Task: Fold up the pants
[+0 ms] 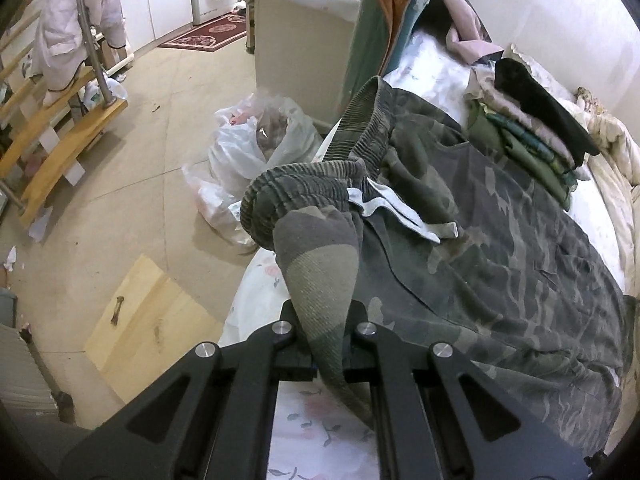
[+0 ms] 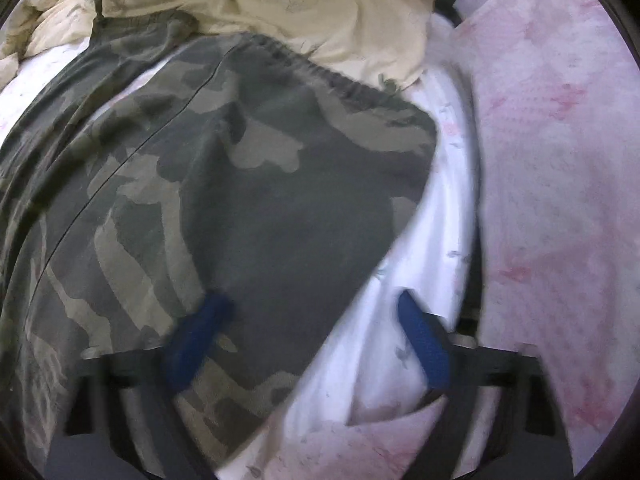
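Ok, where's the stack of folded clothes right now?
In the left wrist view, the stack of folded clothes sits on the bed at upper right, just beyond the camouflage pants and beside the cream duvet.

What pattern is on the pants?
Green-grey camouflage pants, clearest in the left wrist view.
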A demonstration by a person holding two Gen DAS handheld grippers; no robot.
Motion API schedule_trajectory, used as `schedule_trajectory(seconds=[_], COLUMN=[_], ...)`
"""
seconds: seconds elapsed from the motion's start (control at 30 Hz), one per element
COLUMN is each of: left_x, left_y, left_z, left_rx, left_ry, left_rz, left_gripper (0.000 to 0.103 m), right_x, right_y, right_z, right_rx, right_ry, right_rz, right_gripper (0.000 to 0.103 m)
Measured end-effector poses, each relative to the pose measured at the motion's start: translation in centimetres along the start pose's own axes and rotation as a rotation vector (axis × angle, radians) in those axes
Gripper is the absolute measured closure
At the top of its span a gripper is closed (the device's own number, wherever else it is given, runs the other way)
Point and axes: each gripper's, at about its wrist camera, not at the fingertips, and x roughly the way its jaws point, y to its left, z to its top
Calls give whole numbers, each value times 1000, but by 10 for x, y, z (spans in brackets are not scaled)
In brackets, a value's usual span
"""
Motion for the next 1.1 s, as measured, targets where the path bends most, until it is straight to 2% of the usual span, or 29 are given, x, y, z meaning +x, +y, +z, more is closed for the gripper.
schedule_trajectory(seconds=[0.03,0.07,0.1,0.27,0.4,0.57,0.73,0.83,0.93,1.0,1.1], left_x=[-2,-3,-6,-14,-16,-29,-38,-45,-45,-44,-32], left_y=[-1,-2,-3,-6,2,12,22,13,-8,-29,-70], left_z=[-1,-1,-2,-5,-5,4,26,43,69,93,131], left_rx=[3,5,7,31,-2,-57,-148,-138,-117,-79,-19], left_ry=[-2,-3,-5,12,42,97,140,139,133,101,72], left_rz=[0,-1,-6,-51,-71,-178,-231,-221,-206,-185,-145], left_gripper=[101,101,101,101,101,101,101,101,101,101,100], right_x=[2,-1,-13,-64,-80,-126,-155,-176,-182,-181,-170], right_y=[2,3,5,5,6,10,9,17,39,69,116], right_z=[0,0,-2,-4,-1,16,48,68,99,125,163], right_rx=[-25,-48,-61,-73,-44,-1,107,136,145,116,43], right_ry=[5,-23,-69,-254,-276,-373,-442,-515,-521,-512,-503], right_rz=[25,-5,-16,94,232,325,417,446,484,499,476], right_gripper=[71,99,103,103,103,103,103,103,103,103,103])
